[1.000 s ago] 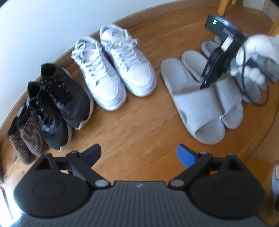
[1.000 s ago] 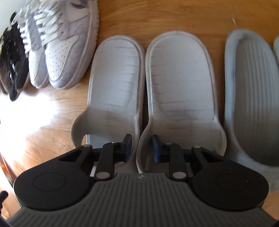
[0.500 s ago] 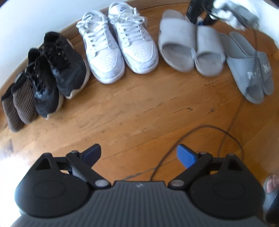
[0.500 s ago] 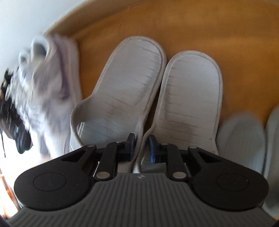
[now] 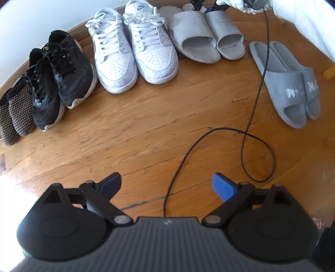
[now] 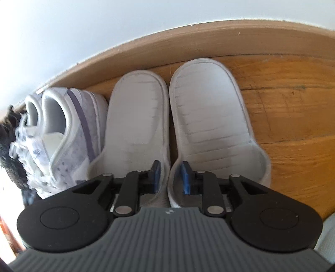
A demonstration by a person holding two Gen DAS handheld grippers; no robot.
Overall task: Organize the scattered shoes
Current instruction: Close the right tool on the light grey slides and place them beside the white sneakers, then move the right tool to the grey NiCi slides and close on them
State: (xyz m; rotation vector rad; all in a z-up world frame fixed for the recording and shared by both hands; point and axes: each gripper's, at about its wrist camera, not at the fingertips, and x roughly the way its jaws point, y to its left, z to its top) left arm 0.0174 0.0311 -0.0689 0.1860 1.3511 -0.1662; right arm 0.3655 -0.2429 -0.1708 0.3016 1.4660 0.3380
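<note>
A pair of light grey slippers [image 5: 206, 34] stands by the wall next to the white sneakers [image 5: 134, 50]. My right gripper [image 6: 170, 174] is shut on the slippers' [image 6: 136, 117] two inner edges, pinching the pair together, heels near the baseboard [image 6: 188, 37]. It shows at the top of the left wrist view [image 5: 206, 7]. My left gripper [image 5: 167, 184] is open and empty above bare floor. Black sneakers [image 5: 60, 73] and brown dotted shoes [image 5: 14, 113] continue the row to the left. A darker grey slide pair [image 5: 293, 81] lies apart at the right.
A black cable [image 5: 251, 134] runs from the right gripper and loops over the wood floor in front of my left gripper. The white wall [image 6: 104, 25] and baseboard close the far side. A pale wooden leg [image 5: 328, 71] stands at the right edge.
My right gripper has carried the light grey slippers back toward the wall, beside the white sneakers. My left gripper has pulled back and risen; the cable now trails across the floor.
</note>
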